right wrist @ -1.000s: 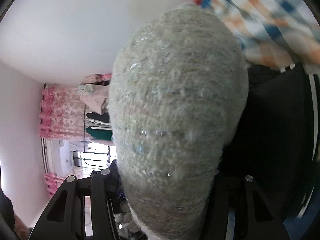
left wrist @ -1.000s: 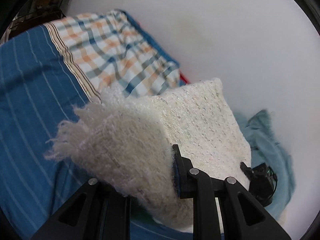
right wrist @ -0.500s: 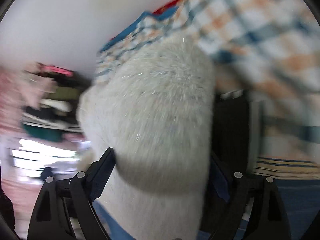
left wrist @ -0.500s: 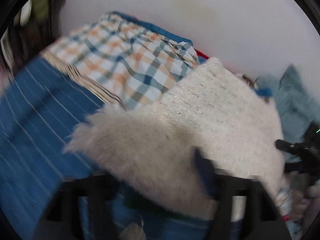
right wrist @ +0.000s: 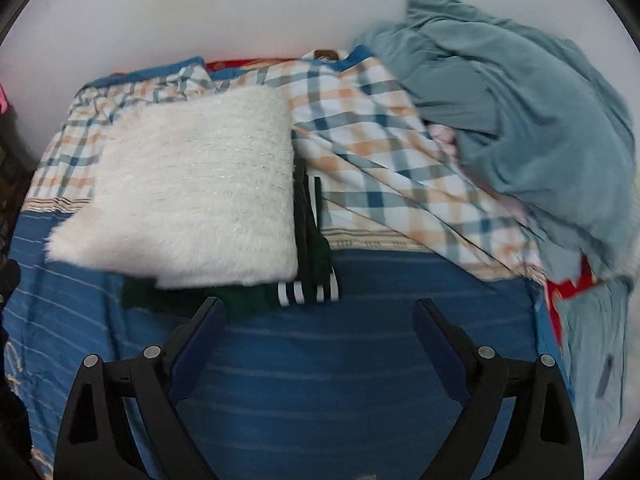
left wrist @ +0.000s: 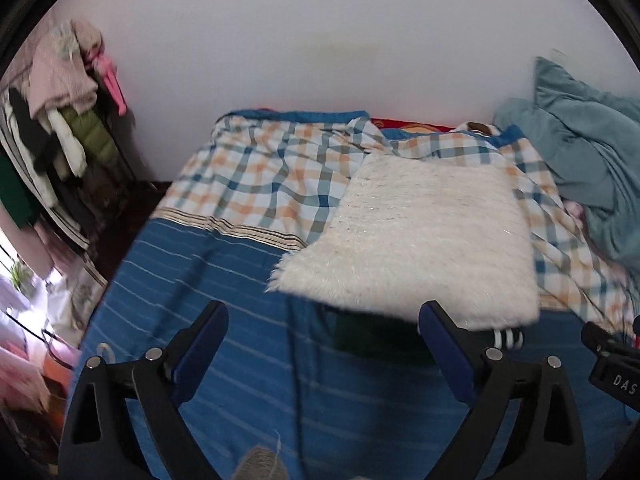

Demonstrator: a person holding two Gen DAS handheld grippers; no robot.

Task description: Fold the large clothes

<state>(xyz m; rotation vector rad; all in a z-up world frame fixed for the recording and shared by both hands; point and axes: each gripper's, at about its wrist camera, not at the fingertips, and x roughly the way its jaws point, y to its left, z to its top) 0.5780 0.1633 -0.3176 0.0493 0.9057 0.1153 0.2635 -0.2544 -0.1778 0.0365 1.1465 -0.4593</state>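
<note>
Your folded white fuzzy sweater (left wrist: 416, 240) lies flat on the bed (left wrist: 240, 360), atop a dark green garment (right wrist: 312, 240), ahead of both grippers, long axis running away toward the wall. Left gripper (left wrist: 320, 332) sits nearer; right gripper (right wrist: 316, 320) is offset right. Both jaws gape wide, holding nothing

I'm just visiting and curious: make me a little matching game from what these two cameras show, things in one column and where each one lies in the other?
Things:
1. white fuzzy sweater
2. dark green garment
3. teal garment
4. left gripper

Places:
A. crumpled by the wall
B. folded on top of the pile
C. open above the blue striped sheet
D. under the sweater, white stripes showing

Pairs: 1-B, 2-D, 3-A, 4-C
</note>
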